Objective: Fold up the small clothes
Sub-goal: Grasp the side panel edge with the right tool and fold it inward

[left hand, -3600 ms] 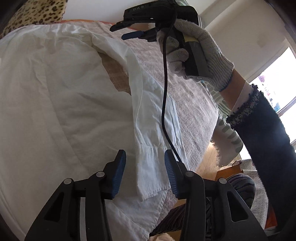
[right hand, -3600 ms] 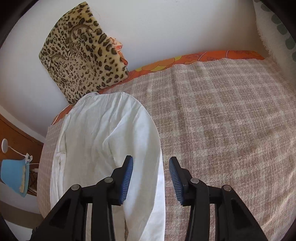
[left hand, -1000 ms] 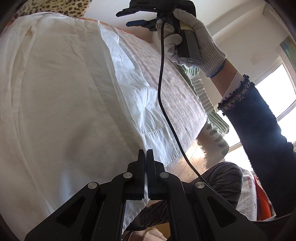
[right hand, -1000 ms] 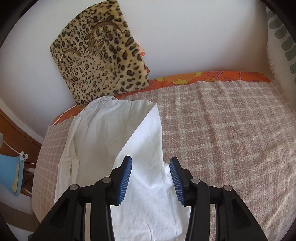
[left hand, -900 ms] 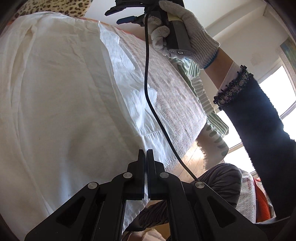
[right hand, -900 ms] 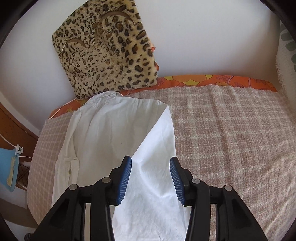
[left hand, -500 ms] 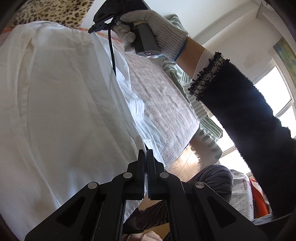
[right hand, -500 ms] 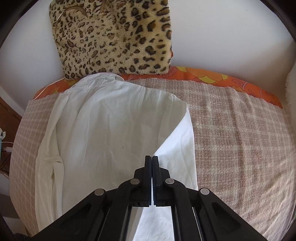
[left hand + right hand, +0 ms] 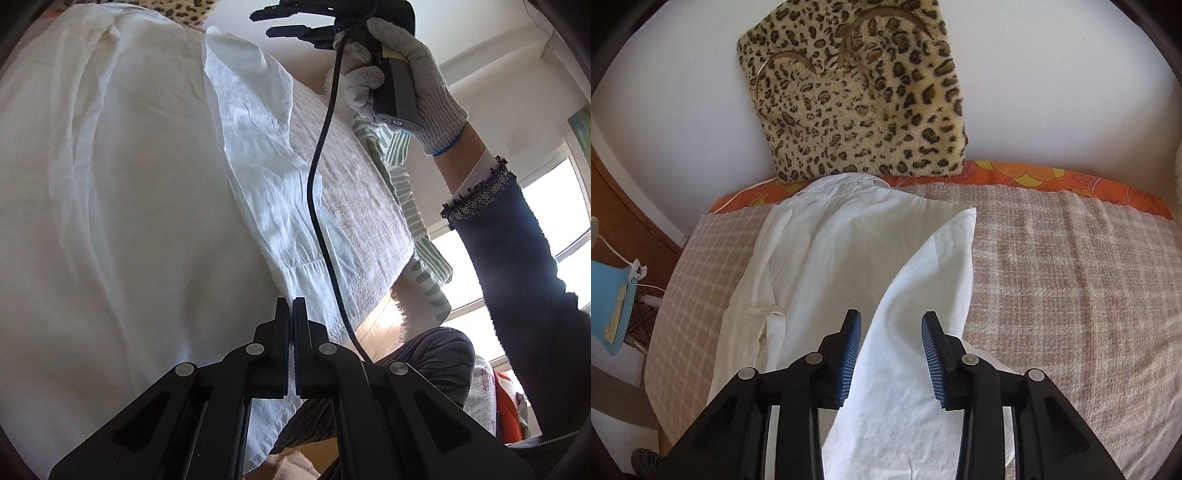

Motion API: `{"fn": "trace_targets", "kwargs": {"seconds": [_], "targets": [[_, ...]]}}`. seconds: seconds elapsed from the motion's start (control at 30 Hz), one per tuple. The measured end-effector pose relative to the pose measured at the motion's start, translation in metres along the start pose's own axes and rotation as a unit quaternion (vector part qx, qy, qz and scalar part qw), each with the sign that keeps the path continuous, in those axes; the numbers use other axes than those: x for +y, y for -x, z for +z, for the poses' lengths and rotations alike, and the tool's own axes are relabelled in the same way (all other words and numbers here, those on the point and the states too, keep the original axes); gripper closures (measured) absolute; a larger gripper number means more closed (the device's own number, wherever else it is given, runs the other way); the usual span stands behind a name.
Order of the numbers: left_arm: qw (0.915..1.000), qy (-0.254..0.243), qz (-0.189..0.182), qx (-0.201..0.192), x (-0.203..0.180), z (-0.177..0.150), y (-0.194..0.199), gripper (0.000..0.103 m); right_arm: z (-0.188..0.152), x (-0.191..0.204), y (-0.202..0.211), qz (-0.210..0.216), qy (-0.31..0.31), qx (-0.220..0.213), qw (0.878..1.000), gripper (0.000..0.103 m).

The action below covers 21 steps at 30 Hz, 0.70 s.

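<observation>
No legible writing — plain white shirt (image 9: 827, 258)

Bed w/ pink-beige checked blanket (image 9: 1071, 280) over orange floral sheet (image 9: 1052, 181); leopard-print cushion (image 9: 860, 99) leans on white wall (image 9: 1052, 74). Wood floor (image 9: 376, 325) beside bed, bright window (image 9: 554, 221) at right, blue lamp (image 9: 609, 288) at left edge.

Bright daylight, blown-out window (image 9: 561, 229) at right, sharp focus, fisheye-curved dark edges
</observation>
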<state>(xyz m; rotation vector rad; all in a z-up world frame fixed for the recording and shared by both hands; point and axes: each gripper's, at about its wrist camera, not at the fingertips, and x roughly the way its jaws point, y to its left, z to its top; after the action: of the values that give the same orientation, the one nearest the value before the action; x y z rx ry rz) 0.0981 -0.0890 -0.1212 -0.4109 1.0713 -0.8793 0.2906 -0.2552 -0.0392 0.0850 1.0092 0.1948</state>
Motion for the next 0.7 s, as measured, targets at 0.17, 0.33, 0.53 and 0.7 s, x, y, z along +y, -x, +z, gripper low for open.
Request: {"fn": "trace_targets", "kwargs": {"seconds": [0.17, 0.33, 0.53, 0.7], "targets": [[1.0, 0.006, 0.003, -0.004, 0.001, -0.003, 0.002, 0.103, -0.038, -0.057, 0.008, -0.019, -0.066, 0.028, 0.997, 0.065], [0.9999, 0.01, 0.003, -0.006, 0.002, -0.003, 0.004, 0.103, -0.052, -0.085, -0.006, 0.067, -0.143, 0.025, 0.987, 0.077], [0.9999, 0.008, 0.012, -0.005, -0.001, -0.008, -0.002, 0.103, -0.04, -0.068, -0.029, -0.026, -0.106, 0.035, 0.993, 0.103], [0.9998, 0.01, 0.015, 0.002, 0.002, -0.009, -0.005, 0.103, -0.045, -0.077, -0.037, -0.019, -0.111, 0.043, 0.993, 0.094]]}}
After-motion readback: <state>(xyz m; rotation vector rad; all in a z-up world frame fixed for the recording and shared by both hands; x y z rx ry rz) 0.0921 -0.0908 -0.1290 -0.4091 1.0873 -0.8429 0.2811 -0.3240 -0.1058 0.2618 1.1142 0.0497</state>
